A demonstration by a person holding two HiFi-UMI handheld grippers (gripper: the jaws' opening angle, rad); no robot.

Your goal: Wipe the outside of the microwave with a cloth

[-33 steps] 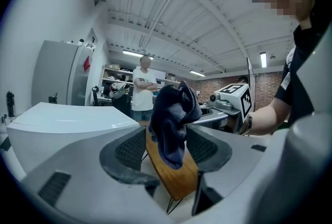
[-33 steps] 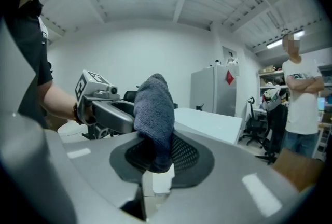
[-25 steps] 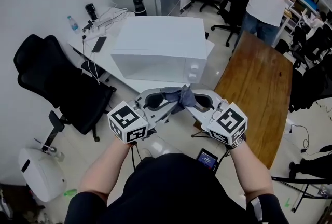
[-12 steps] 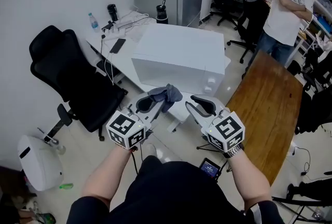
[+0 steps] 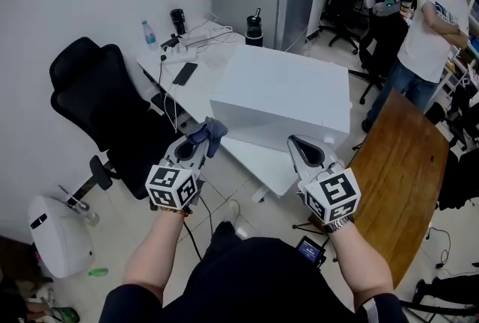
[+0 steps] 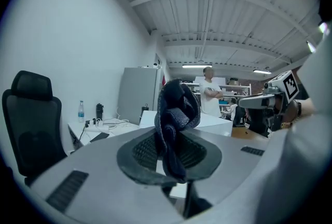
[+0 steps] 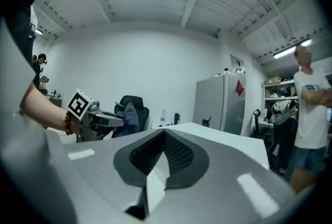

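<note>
The white microwave point(image 5: 281, 101) stands on a white desk point(image 5: 196, 90), its door side turned toward the person. The cloth point(image 5: 209, 131), dark blue-grey and bunched, is off the microwave's front left corner and not on its casing; it is pinched in the left gripper point(image 5: 200, 143). That gripper's jaws have just been closing, and they now clamp the cloth's lower folds while the rest stands up in a loose knot above the pads. The right gripper point(image 5: 299, 142) hangs in front of the microwave's right end with its jaws drawn together and nothing between them. Both grippers point roughly level toward the appliance, well apart from each other. On the desk behind the microwave lie a phone point(image 5: 184, 73), cables and a water bottle point(image 5: 149, 35). A black office chair point(image 5: 97, 101) stands at the left, a wooden table point(image 5: 400, 179) at the right, and beyond it a person point(image 5: 435, 19) stands with folded arms.
</note>
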